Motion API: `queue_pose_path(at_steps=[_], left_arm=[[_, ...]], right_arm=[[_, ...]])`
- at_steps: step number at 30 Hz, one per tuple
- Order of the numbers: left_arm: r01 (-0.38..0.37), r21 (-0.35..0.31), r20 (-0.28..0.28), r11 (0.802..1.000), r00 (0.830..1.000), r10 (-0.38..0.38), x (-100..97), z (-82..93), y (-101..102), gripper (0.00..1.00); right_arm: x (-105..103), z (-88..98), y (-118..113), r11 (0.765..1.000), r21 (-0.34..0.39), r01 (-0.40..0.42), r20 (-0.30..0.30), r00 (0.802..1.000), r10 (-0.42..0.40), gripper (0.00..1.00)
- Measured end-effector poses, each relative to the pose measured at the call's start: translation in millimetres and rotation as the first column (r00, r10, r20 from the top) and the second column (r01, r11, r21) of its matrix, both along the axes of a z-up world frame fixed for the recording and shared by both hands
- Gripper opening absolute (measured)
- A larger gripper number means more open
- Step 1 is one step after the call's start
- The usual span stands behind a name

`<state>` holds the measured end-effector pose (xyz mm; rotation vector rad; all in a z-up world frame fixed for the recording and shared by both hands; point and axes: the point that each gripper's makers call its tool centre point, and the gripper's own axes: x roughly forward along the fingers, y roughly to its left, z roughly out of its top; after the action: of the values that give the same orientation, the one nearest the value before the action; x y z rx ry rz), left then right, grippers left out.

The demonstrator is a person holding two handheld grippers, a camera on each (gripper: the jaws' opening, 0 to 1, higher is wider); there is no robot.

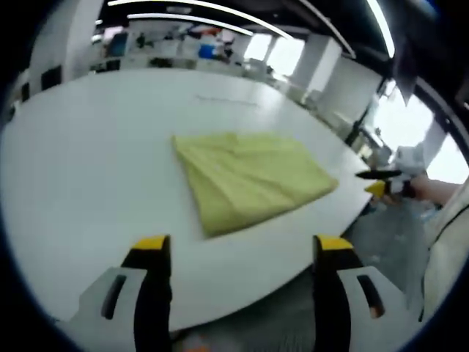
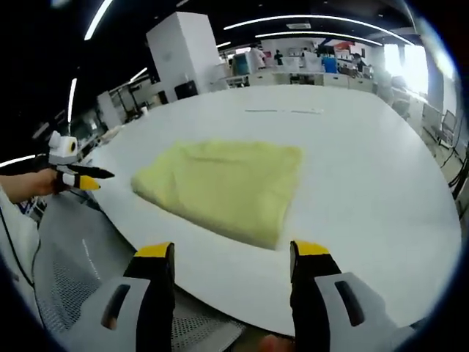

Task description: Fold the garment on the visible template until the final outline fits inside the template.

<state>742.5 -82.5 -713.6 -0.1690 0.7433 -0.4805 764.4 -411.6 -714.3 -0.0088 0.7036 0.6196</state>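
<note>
Garment (image 1: 249,180): yellow, folded, flat on white table (image 1: 88,147).
Left gripper (image 1: 242,246): jaws wide apart, empty, at garment's 6 o'clock.
Right gripper (image 2: 229,251): jaws wide apart, empty.

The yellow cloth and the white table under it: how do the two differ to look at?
The yellow cloth is pale yellow, while the white table is plain white. The cloth is soft, folded and creased; the table is flat and smooth. The cloth covers a small patch near one edge; the table spreads far wider around it. Both are plain, without pattern.
</note>
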Motion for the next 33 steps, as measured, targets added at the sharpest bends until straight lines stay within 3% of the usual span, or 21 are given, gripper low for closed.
queue_pose_path(at_steps=[20,33], left_arm=[[-0.004,0.003,0.000,1.000,1.000,0.004,5.0,-0.4,3.4,0.73],[0.008,-0.018,-0.031,1.000,0.999,-0.009,22.1,-11.2,-3.6,0.71]], right_arm=[[2.8,-0.5,-0.5,0.999,0.027,0.024,-0.006,1.000,-0.024,0.63],[18.5,-8.4,7.0,0.999,0.034,0.016,-0.023,1.000,-0.016,0.61]])
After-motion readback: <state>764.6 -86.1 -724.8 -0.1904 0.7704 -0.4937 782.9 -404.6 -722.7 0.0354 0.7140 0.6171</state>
